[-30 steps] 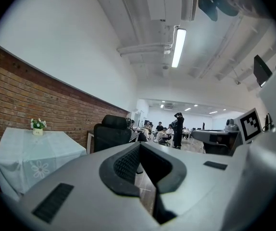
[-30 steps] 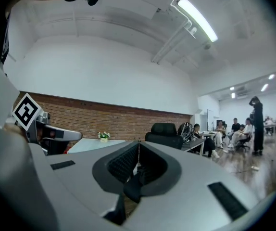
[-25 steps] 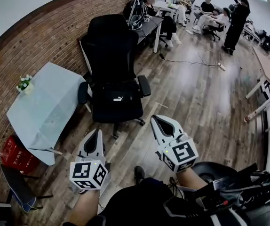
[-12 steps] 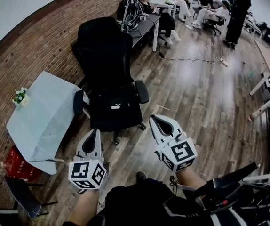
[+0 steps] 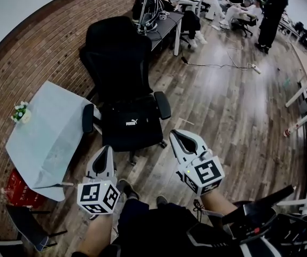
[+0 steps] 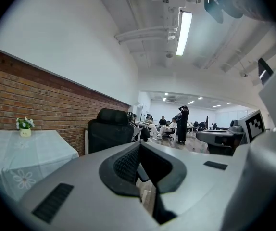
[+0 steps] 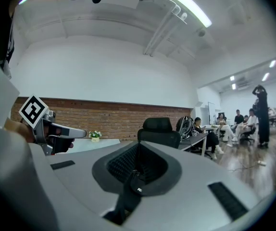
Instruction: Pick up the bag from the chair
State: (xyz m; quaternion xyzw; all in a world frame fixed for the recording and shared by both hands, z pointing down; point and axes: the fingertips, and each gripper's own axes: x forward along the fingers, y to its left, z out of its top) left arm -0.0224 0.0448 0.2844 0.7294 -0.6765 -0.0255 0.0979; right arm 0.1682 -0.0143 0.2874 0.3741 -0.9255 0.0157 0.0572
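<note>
A black bag (image 5: 130,124) with a small white logo lies on the seat of a black office chair (image 5: 115,52) by the brick wall. My left gripper (image 5: 106,151) and right gripper (image 5: 176,136) are held side by side short of the chair, both shut and holding nothing. The bag is a short way ahead of the left gripper's tips. The chair's backrest (image 6: 110,128) shows over the shut left gripper (image 6: 138,148) in the left gripper view. In the right gripper view the chair (image 7: 158,131) stands beyond the shut right gripper (image 7: 136,147). The bag is hidden in both gripper views.
A table with a pale cloth (image 5: 46,135) and a small flower pot (image 5: 18,111) stands left of the chair. A red box (image 5: 15,188) sits under it. Behind the chair is a desk (image 5: 167,28) with a backpack; people (image 5: 271,15) and a floor cable (image 5: 217,66) lie beyond.
The person has stepped closer: a shoe now shows between the grippers, and the chair sits slightly further left in view. Both grippers stay shut in the same pose.
</note>
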